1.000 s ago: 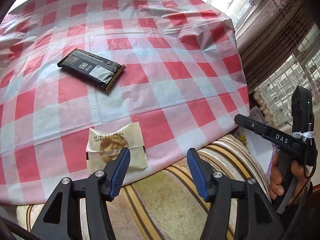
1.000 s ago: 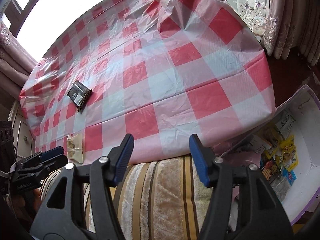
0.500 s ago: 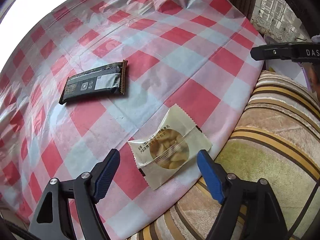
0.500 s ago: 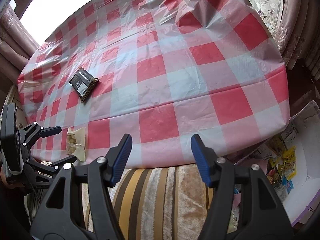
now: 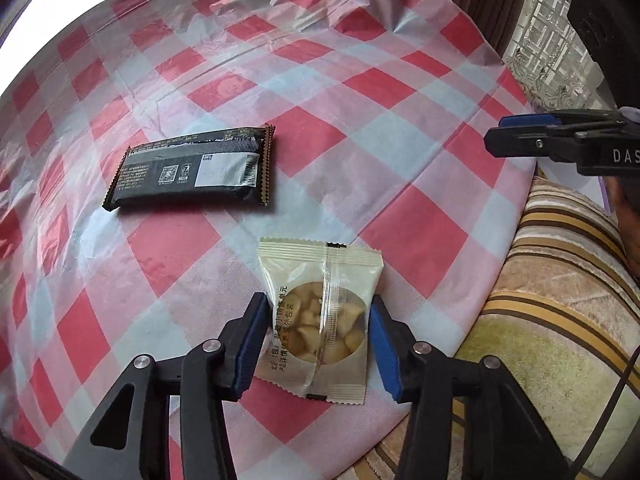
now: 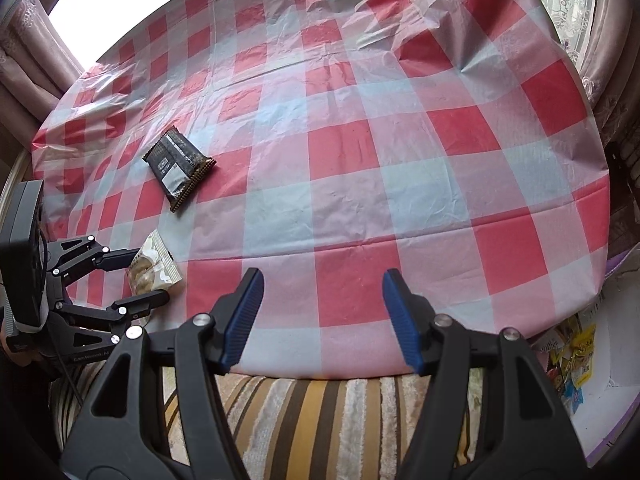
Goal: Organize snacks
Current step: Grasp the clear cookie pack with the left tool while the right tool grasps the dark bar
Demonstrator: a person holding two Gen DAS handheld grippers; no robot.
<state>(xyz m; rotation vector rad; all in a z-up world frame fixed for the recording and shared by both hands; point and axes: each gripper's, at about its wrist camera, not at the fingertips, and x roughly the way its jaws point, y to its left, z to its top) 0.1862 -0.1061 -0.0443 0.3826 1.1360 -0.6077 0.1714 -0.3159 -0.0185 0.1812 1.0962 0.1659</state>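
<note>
Left wrist view takes in the desk [image 5: 360,92] first, a round top under a crinkled, glossy plastic cloth of red, pink and pale checks, with curtained windows behind it and a striped, plush seat cushion [image 5: 560,300] pressed against its near edge; beside the cushion, the right wrist view shows an open white box [image 6: 600,360] already holding several snack packets; on the cloth lie two snacks, a dark wrapped bar [image 5: 192,168] further in and, near the edge, a cream pouch of biscuits [image 5: 320,320] with a round clear window; the left claw [image 5: 316,340] straddles that pouch and its jaws are closing, the blue pads just beside the pouch's sides and, as far as the frames show, not yet pressing; the right claw [image 6: 322,316] hangs half open above the desk's near edge with nothing between its jaws.

Judging the risks: the cloth is slick and loose, so closing pads could pinch a fold of it with the pouch and drag it, shifting the bar; the pouch is puffy and smooth, so a squeeze on its edges may make it buckle, slip out or crush the biscuits; so near the rim, a nudge could tip it onto the cushion.
</note>
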